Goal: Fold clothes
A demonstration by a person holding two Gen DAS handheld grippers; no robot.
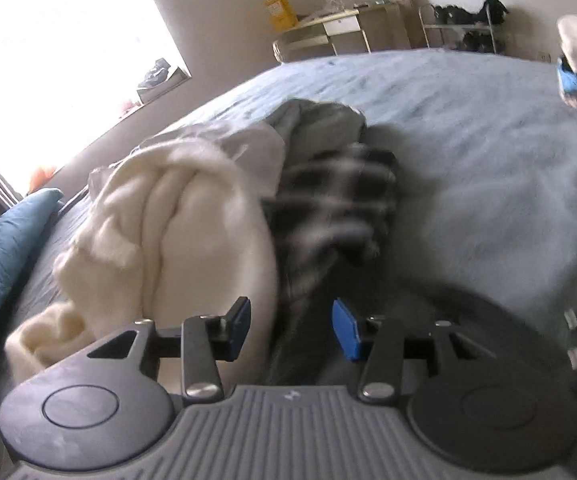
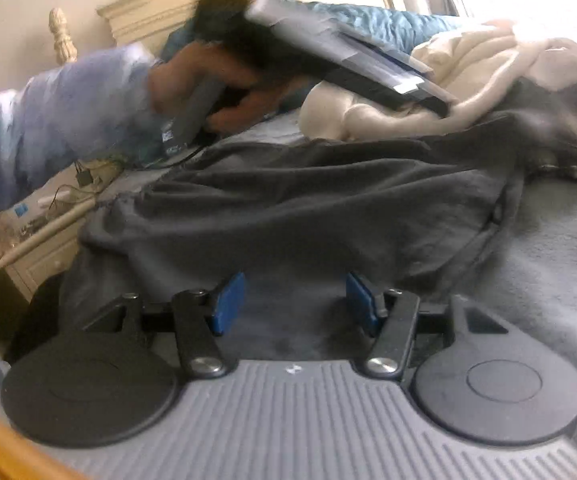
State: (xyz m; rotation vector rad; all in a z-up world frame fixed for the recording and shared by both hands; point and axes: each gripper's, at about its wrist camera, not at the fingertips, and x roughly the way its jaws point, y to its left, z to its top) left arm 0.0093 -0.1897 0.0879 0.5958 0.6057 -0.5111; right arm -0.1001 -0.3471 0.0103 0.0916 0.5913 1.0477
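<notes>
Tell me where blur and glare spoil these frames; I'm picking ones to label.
Left wrist view: the window is blown out white, the plaid garment is smeared by motion, and the bed bulges from fisheye distortion. Right wrist view: the hand and left gripper are streaked with motion blur, with glare at top right, while the dark garment stays fairly sharp.

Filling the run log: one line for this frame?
left tongs open, above cream garment | right tongs open, at dark grey garment | nothing gripped | bed
</notes>
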